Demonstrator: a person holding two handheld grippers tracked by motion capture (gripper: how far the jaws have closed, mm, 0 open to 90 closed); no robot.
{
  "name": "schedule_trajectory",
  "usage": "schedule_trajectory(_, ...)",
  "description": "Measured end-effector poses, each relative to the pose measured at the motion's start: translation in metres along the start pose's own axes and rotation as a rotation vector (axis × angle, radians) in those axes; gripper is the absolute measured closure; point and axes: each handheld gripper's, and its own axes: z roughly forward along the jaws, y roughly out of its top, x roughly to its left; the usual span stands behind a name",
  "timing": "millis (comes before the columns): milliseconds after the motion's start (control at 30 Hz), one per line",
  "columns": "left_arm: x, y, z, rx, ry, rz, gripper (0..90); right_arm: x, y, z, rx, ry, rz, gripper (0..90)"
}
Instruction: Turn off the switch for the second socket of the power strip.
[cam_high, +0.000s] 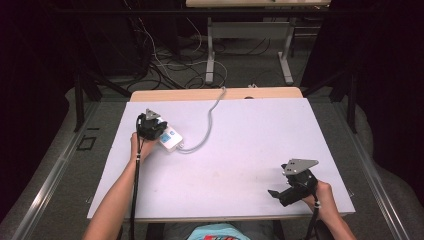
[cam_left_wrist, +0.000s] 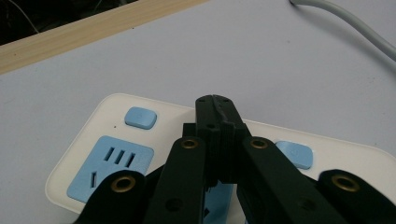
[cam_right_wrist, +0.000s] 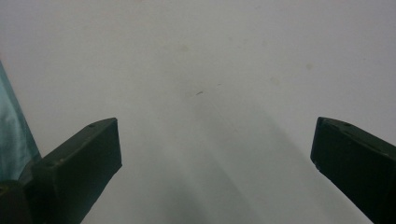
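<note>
Left claw (cam_high: 159, 131) closed, jaws pressed together with nothing between, tips down over white power strip (cam_high: 170, 138) at left-rear of worktop (cam_high: 240, 150). Judged mid-step: poised at or pressing a blue switch (cam_left_wrist: 293, 154); contact itself hidden by jaws, so switch state unconfirmed. Right claw (cam_high: 274, 193) idle near front-right corner, jaws wide apart, empty. High view gives layout and grey cord (cam_high: 210, 122) running off rear edge. Left gripper view adds detail: second blue button (cam_left_wrist: 140, 117), blue socket face (cam_left_wrist: 111, 168). Right gripper view: bare worktop between spread jaws.
</note>
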Motion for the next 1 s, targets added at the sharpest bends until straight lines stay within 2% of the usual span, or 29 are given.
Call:
schedule_trajectory(100, 0.0013, -0.0004, -0.0002, -0.002, -0.005, -0.002, 90.0, 0.0002, 0.0, -0.0002, 0.001, 0.001, -0.001, 1.5)
schedule_trajectory(233, -0.001, -0.0001, 0.0008, -0.009, 0.012, 0.004, 90.0, 0.0003, -0.0001, -0.0001, 0.0, 0.0, -0.001, 1.5)
schedule_trajectory(300, -0.0006, 0.0008, -0.0007, 0.012, 0.007, 0.014, 90.0, -0.0002, 0.0, 0.0004, -0.006, -0.004, -0.013, 1.5)
schedule_trajectory(467, -0.0014, 0.0011, 0.0, 0.004, 0.019, 0.023, 90.0, 0.001, -0.0001, 0.0, -0.003, -0.003, -0.001, 1.5)
schedule_trajectory(567, -0.0015, 0.0012, 0.0001, 0.005, 0.02, 0.03, 90.0, 0.0, 0.0001, 0.0003, -0.004, -0.006, -0.016, 1.5)
schedule_trajectory(833, -0.0019, 0.0018, -0.0009, 0.018, 0.018, 0.039, 90.0, 0.0003, 0.0, 0.0001, -0.006, -0.004, -0.015, 1.5)
schedule_trajectory(867, -0.0031, 0.0014, -0.0001, 0.013, 0.012, 0.028, 90.0, 0.0009, -0.0001, -0.0001, -0.004, -0.005, -0.008, 1.5)
schedule_trajectory(1000, -0.0037, 0.002, 0.0001, 0.014, 0.021, 0.043, 90.0, 0.0016, -0.0001, -0.0002, -0.007, -0.008, -0.005, 1.5)
